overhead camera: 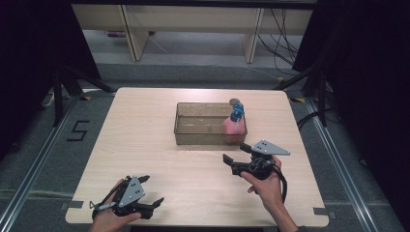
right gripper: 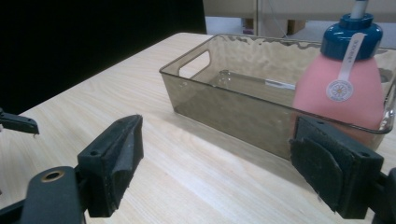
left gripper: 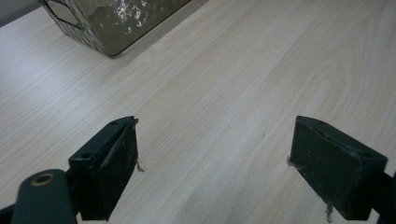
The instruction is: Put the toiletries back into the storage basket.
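Two grippers hovering over pale wooden bench (overhead camera: 159, 145), both with jaws spread apart, holding nothing. Right gripper (overhead camera: 236, 153) sitting just beside smoky translucent plastic bin (overhead camera: 193, 128), pointing toward it. Pink soap bottle with blue pump cap (overhead camera: 234, 123) standing upright inside bin's right end. Left gripper (overhead camera: 150, 192) resting near bench's front edge, well apart from bin.

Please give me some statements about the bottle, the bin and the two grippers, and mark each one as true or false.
1. The pink bottle stands upright inside the clear bin. True.
2. The right gripper is shut on the bottle. False: it is open and holds nothing.
3. The left gripper is open, near the table's front edge. True.
4. The bottle's cap is red. False: it is blue.
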`<state>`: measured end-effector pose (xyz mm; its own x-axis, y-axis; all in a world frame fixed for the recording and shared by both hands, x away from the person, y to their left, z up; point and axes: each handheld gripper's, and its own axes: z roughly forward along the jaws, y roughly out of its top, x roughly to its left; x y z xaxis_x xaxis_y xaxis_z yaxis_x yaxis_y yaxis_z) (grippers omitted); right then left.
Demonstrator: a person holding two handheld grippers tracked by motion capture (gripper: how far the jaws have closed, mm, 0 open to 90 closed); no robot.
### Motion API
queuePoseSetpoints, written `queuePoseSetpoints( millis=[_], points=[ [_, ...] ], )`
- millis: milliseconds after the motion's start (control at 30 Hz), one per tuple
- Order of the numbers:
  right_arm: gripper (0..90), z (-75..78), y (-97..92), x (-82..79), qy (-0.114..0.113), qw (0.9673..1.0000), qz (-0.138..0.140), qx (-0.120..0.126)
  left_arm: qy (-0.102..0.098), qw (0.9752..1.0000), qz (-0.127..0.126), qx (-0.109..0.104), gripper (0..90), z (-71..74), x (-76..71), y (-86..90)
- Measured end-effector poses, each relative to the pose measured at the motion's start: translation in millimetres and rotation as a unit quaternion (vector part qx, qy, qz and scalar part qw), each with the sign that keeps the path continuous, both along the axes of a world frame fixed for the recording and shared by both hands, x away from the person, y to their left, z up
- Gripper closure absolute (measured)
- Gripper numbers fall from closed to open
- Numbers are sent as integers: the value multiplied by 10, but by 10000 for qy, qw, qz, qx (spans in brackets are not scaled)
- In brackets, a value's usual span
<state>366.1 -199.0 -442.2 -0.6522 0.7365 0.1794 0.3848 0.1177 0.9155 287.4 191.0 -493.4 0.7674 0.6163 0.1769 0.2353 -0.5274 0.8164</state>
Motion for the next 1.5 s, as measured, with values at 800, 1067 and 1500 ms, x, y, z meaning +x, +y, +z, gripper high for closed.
queuePoseSetpoints(
  millis=[800,1067,1500],
  points=[
    [156,-44,48,-175,210,9995,146,192,16,9998,39,-182,148,-16,-11,-16],
    [155,-74,47,-195,54,9994,301,165,21,9998,43,-190,148,-17,-11,-17],
    [155,-140,81,-300,217,9988,427,135,4,9999,35,-149,148,-9,-12,-10]
  ],
)
